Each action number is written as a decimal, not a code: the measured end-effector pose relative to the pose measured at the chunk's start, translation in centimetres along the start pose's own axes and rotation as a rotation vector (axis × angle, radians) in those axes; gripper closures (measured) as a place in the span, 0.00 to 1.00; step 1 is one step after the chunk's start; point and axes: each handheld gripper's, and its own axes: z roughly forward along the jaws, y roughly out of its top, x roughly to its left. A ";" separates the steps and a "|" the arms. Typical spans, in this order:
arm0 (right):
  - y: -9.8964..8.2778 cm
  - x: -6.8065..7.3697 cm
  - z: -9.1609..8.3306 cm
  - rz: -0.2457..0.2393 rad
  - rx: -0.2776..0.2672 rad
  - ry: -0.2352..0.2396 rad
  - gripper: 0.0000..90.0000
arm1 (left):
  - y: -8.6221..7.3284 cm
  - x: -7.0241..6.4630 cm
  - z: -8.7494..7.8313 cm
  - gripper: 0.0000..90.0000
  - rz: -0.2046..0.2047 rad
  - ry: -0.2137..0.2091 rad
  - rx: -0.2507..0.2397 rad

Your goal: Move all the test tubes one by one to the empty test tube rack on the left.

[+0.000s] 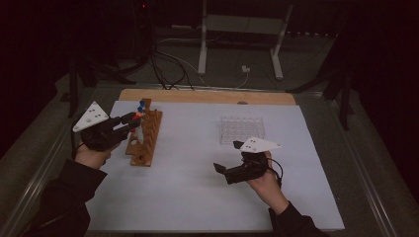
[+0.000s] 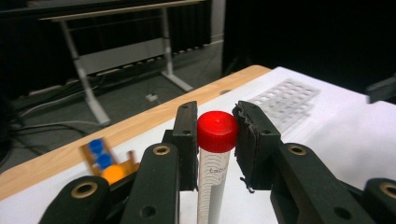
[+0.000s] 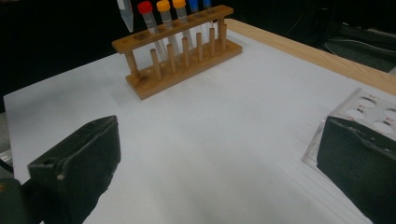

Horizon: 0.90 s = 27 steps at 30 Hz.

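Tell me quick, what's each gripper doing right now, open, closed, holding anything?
Left gripper: closed on the red-capped tube, held beside the wooden rack.
Right gripper: fingers wide open, nothing between them.

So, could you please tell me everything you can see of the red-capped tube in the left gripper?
The red-capped tube is a slim, clear plastic tube with a glossy red screw cap and faint printed markings down its side. It stands upright between the jaws of the left gripper, which are shut on it just below and around the cap. In the right gripper view its pointed tip hangs in the air above the near end of the wooden rack, clear of the holes.
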 end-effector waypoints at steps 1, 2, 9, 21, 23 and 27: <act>0.0 0.0 0.0 -0.001 0.000 -0.002 0.00 | -0.2 0.3 -0.2 0.80 -0.004 0.014 -0.003; 0.0 0.0 0.0 0.000 0.000 -0.001 0.00 | -0.4 0.5 -0.3 0.80 -0.005 0.029 -0.006; -0.1 0.0 0.1 -0.007 0.006 -0.004 0.00 | -2.3 1.8 -0.6 0.80 -0.037 0.098 -0.028; -0.2 -0.1 0.1 0.000 0.009 -0.001 0.00 | -5.5 2.1 0.6 0.80 -0.072 0.122 0.024; -0.2 -0.1 0.1 0.001 0.009 -0.001 0.00 | -5.9 2.1 0.8 0.80 -0.076 0.125 0.039; -0.2 -0.3 0.1 0.009 0.008 0.001 0.00 | -6.7 2.0 1.3 0.80 -0.077 0.127 0.077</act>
